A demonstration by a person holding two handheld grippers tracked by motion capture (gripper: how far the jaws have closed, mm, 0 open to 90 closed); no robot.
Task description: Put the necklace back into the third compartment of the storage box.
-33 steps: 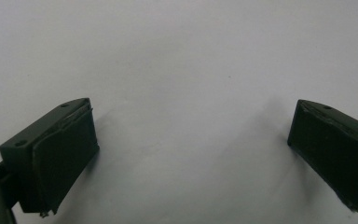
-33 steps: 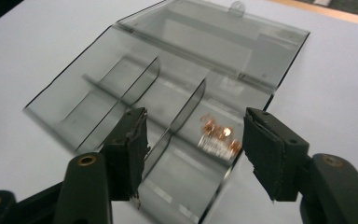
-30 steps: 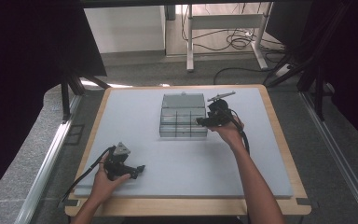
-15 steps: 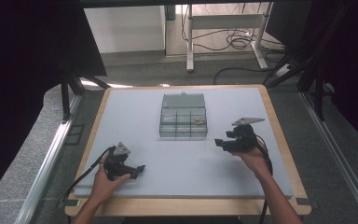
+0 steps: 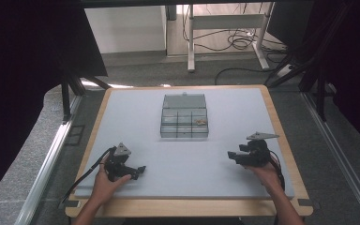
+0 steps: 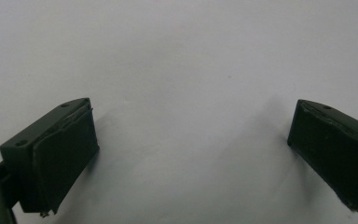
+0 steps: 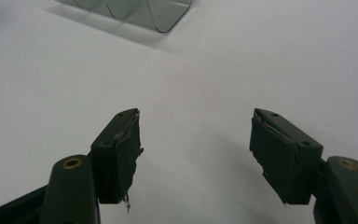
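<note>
Resting on table (image 5: 225,154) | left gripper (image 6: 191,154) spread, empty | right gripper (image 7: 196,154) spread, empty | compartment box (image 5: 184,123) unlabelled

The high view looks forward and down from above the person's edge of the tabletop (image 5: 178,154), far enough off to take in the whole board, with the left tongs (image 5: 140,171) and the right tongs (image 5: 232,157) near its bottom. The left gripper view rides close above the tabletop (image 6: 182,60), looking out between its own tongs (image 6: 191,154). The right gripper view, just as near, faces past its tongs (image 7: 196,149) to a corner of the clear compartment box (image 7: 158,14), which the high view shares at the centre (image 5: 184,123), well beyond both tongs.
</note>
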